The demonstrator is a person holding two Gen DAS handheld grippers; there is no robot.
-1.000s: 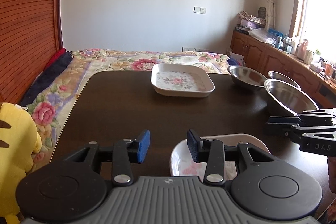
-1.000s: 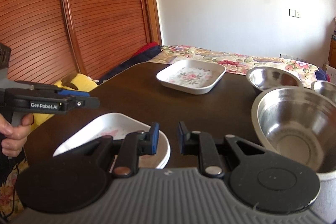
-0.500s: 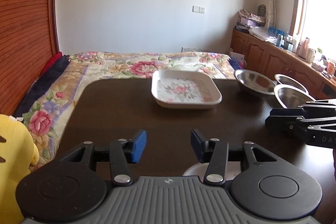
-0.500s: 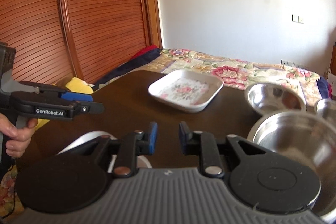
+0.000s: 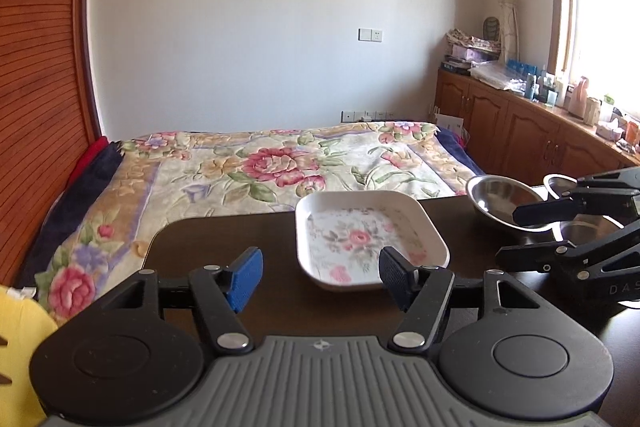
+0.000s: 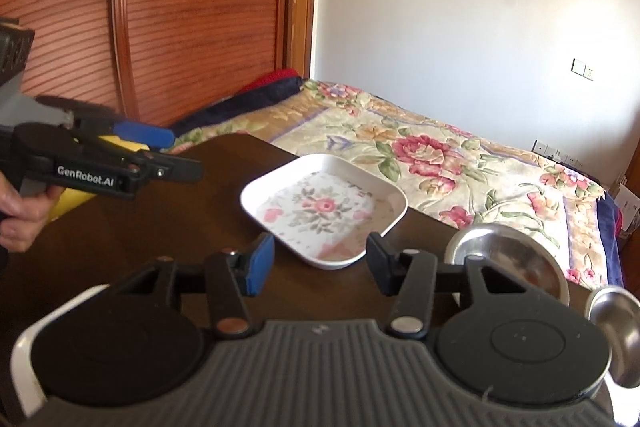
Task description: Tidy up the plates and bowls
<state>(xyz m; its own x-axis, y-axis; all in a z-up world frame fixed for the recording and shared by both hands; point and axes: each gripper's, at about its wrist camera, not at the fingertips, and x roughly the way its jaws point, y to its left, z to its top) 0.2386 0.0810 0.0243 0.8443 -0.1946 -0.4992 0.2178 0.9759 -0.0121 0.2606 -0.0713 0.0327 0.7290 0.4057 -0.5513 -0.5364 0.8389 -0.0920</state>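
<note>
Floral plate (image 5: 368, 239) on dark tabletop (image 5: 224, 239), dead ahead of left tongs (image 5: 320, 277), spread wide, empty; steel bowls (image 5: 500, 199) off right.

Right view: plate (image 6: 324, 207) ahead between wide, empty right tongs (image 6: 318, 263); corner toward them; both similarly near.

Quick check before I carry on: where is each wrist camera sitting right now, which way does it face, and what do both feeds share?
Left wrist: behind the open left tongs, facing the square floral plate, bed beyond; right tongs enter at right.
Right wrist: behind the open right tongs, angled left over the same plate; left tongs and a hand show.
Shared: plate, dark table, steel bowl.
</note>
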